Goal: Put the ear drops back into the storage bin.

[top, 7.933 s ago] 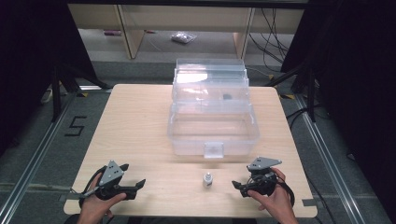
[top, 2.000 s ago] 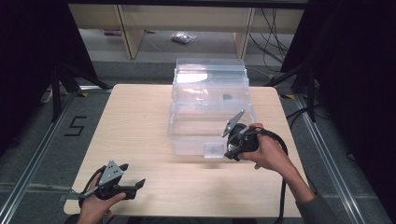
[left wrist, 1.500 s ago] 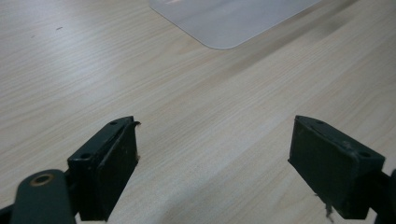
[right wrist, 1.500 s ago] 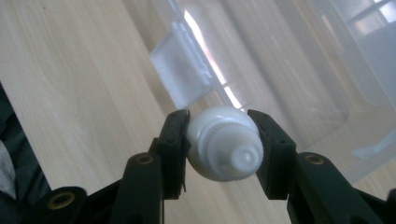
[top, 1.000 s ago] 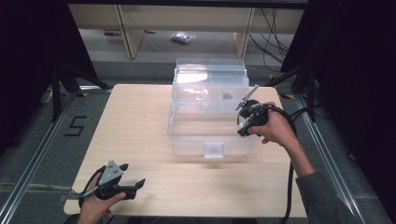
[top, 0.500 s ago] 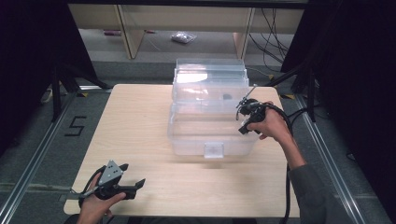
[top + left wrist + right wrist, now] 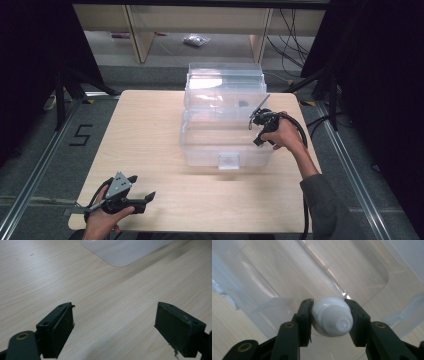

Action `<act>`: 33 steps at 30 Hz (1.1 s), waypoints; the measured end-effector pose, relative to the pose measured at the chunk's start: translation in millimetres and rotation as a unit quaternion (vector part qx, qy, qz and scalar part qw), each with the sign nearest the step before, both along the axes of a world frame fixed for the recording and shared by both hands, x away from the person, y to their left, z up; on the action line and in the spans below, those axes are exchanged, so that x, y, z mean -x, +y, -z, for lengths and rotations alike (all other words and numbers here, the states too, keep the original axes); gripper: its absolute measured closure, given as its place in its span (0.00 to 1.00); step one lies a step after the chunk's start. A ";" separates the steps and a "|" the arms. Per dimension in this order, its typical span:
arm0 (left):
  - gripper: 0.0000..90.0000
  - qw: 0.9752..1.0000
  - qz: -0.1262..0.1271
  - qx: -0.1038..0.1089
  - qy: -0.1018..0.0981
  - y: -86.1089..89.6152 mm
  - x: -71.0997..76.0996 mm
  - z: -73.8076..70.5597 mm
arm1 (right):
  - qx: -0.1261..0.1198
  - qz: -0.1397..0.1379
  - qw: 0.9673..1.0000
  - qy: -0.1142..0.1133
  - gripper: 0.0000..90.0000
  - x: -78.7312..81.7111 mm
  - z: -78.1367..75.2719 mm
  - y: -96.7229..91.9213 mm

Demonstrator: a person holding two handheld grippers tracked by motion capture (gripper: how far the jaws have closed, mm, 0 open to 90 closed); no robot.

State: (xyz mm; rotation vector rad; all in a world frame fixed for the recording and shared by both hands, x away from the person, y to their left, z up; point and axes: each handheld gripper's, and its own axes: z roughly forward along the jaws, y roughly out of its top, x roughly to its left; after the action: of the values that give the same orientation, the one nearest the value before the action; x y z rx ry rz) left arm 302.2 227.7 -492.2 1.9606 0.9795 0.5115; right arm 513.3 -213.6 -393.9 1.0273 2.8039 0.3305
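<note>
White plastic and light, the small bottle [image 7: 333, 319] sits pinched across its ribbed shoulder in your right claw [image 7: 331, 315], over the clear bin [image 7: 225, 131]. Smooth sides may slip, so keep hold there. Your left claw [image 7: 115, 327] rests spread above the counter [image 7: 105, 297].

A small white ribbed plastic bottle [image 7: 333, 316] sits between the black right gripper [image 7: 329, 312] jaws. Beneath it is a clear, colourless plastic box [image 7: 225, 125] on a pale wood-grain table [image 7: 145, 130].

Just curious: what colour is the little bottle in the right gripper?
White; the bottle shows best in the right gripper view.
</note>
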 end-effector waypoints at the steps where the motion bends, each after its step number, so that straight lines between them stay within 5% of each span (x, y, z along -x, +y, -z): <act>1: 0.17 1.000 0.000 0.000 0.000 -0.1 0.0 0.0 | 0.000 0.002 1.000 0.002 0.67 -0.8 1.1 0.7; 33: 0.17 1.000 0.002 -0.002 -0.001 0.1 0.0 -0.1 | 0.022 0.015 0.999 0.037 0.67 -14.0 35.2 5.9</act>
State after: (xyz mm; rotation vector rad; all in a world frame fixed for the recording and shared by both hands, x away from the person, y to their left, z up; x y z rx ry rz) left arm 302.2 227.8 -492.1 1.9655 0.9733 0.5122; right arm 527.2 -207.7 -429.1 1.0932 2.8428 0.2311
